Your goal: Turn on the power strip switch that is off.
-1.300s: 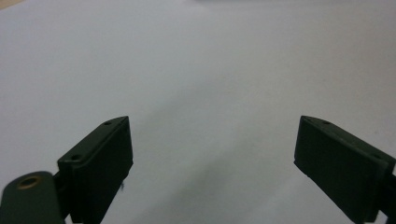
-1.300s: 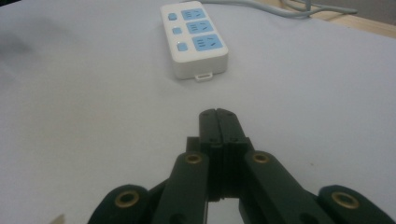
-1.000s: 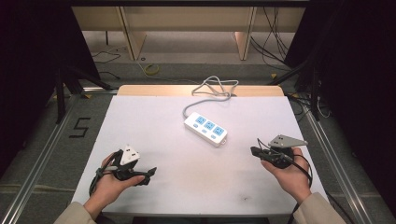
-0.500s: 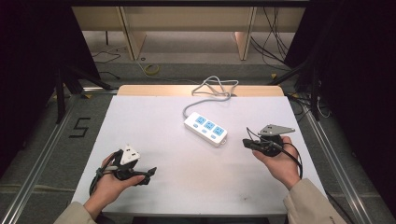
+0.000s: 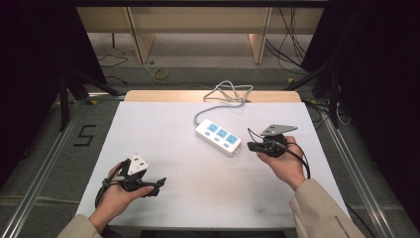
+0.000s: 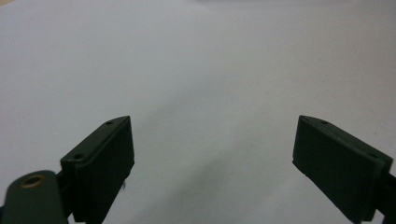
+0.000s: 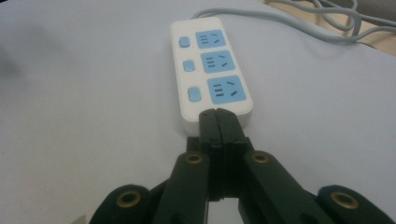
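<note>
Nearest to me, well away from the power strip (image 5: 218, 137), my left tool (image 5: 159, 183) rests low over the bare white worktop (image 5: 168, 124). Its jaws stand wide apart with nothing between them. It has not moved in the last second.

My right tool (image 5: 250, 146) has moved. A second ago it sat off to the side of the strip, close to the worktop edge. Now it has come in and its tip is just beside the strip's near end. Its jaws are pressed together and hold nothing.

I think I am about to push the strip or press one of its blue buttons (image 7: 193, 94).

Past the strip, its grey cord (image 5: 229, 93) curls off the far edge.
</note>
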`<state>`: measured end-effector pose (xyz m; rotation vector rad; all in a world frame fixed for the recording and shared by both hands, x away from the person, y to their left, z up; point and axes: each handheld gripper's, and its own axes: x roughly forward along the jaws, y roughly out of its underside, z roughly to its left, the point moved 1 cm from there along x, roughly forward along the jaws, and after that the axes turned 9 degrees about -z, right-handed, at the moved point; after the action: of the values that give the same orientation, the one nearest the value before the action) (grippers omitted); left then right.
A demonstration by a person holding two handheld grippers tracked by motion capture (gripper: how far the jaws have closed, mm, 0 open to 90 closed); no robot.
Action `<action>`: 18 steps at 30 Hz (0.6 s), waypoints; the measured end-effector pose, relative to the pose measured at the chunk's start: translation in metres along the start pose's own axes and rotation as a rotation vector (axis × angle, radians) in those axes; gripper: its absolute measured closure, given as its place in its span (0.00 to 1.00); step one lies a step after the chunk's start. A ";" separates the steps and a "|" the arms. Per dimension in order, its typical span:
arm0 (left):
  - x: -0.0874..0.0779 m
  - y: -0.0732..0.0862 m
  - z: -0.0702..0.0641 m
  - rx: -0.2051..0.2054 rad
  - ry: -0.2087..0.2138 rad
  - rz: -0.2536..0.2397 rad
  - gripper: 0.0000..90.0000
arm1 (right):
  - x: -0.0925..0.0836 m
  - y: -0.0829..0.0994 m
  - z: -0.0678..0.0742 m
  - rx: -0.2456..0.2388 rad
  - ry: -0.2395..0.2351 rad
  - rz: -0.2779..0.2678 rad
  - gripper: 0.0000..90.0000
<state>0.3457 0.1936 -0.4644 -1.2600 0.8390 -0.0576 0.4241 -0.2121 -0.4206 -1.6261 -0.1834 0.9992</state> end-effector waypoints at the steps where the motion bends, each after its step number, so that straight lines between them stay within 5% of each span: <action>1: 0.000 0.000 0.000 0.001 -0.001 -0.002 0.13 | 0.002 -0.001 0.000 -0.002 -0.001 0.002 1.00; 18: 0.001 -0.001 -0.004 0.010 0.008 -0.004 0.13 | 0.028 -0.021 0.000 -0.009 -0.008 0.030 1.00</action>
<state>0.3443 0.1894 -0.4641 -1.2528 0.8422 -0.0699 0.4492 -0.1888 -0.4168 -1.6377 -0.1701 1.0290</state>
